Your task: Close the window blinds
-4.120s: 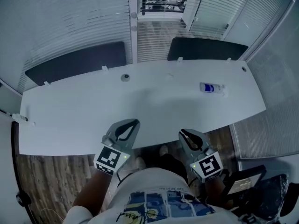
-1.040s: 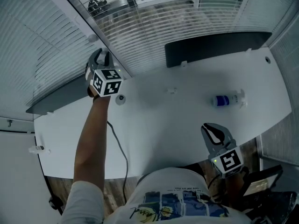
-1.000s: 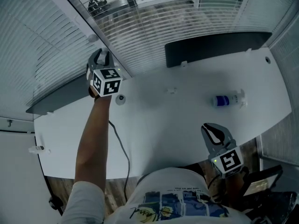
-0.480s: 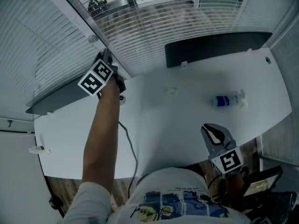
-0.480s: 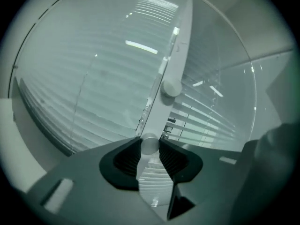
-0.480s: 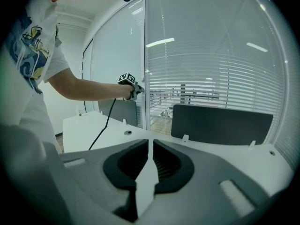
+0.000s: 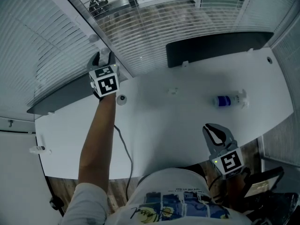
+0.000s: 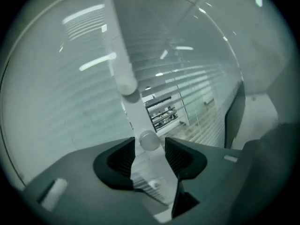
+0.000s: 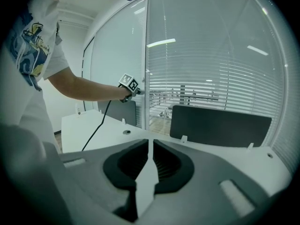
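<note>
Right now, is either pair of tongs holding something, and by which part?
Nothing is held. The left tongs have just been opening; the white blind knob stands between them, unpressed. The right tongs are shut, empty.

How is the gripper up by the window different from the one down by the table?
The left gripper is lifted to the window frame; the right gripper hangs low at the near edge of the table. The left gripper's jaws have just been opening and stand apart around a round knob; the right gripper's jaws are together, nothing between. Both have two dark jaws.
</note>
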Motion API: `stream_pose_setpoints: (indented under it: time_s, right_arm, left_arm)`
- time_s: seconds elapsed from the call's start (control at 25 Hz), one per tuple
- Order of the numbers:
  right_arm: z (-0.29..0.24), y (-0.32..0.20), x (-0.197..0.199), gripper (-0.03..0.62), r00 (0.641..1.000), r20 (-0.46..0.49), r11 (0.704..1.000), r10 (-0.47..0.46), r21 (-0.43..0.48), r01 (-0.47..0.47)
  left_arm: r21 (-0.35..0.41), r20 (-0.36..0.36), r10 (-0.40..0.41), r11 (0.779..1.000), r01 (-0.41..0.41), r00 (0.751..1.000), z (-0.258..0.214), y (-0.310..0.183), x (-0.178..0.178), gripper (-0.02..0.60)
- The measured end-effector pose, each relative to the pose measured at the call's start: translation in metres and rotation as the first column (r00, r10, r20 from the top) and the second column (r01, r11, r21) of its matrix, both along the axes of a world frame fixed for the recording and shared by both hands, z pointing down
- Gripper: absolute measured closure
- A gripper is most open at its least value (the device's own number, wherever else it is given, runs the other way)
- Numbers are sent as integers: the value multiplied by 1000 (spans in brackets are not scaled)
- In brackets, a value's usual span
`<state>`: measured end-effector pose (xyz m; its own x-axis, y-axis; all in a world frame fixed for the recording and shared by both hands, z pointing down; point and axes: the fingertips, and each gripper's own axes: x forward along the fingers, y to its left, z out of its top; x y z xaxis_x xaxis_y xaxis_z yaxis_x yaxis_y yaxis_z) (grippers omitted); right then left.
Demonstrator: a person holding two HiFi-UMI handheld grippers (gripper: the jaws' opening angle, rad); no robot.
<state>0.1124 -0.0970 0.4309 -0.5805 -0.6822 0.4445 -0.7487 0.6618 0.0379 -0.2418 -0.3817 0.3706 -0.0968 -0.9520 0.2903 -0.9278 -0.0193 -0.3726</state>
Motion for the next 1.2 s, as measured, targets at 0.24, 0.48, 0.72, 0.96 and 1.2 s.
stream_pose_setpoints:
  time_s: [0.24,0.48,0.72,0.96,1.2]
  right_arm:
    - [2,2,0,572,1000,3,1000,0,-6,0]
    - [7,4,2,572,1000,-8,1000,2,-12,-2]
    - [8,3,5,572,1000,-15,1000,4,-8,-4]
    - [9,5,6,572,1000,5,1000,16,-19,-16]
    - [10,4,7,572,1000,-7,1000,15,-15,-15]
  left_arm:
    - [-100,610,177,984,-147,772,6,-2,12,376]
    - [-203,844,264,963,-178,467,13,-10,14,430]
    - [-149,733,234,971,-186,638,10,-10,11,448]
    - [-42,419,104,995,-95,902,3,-9,7,449]
    - [31,-43,-18,999,20,999,-3,-8,-3,449]
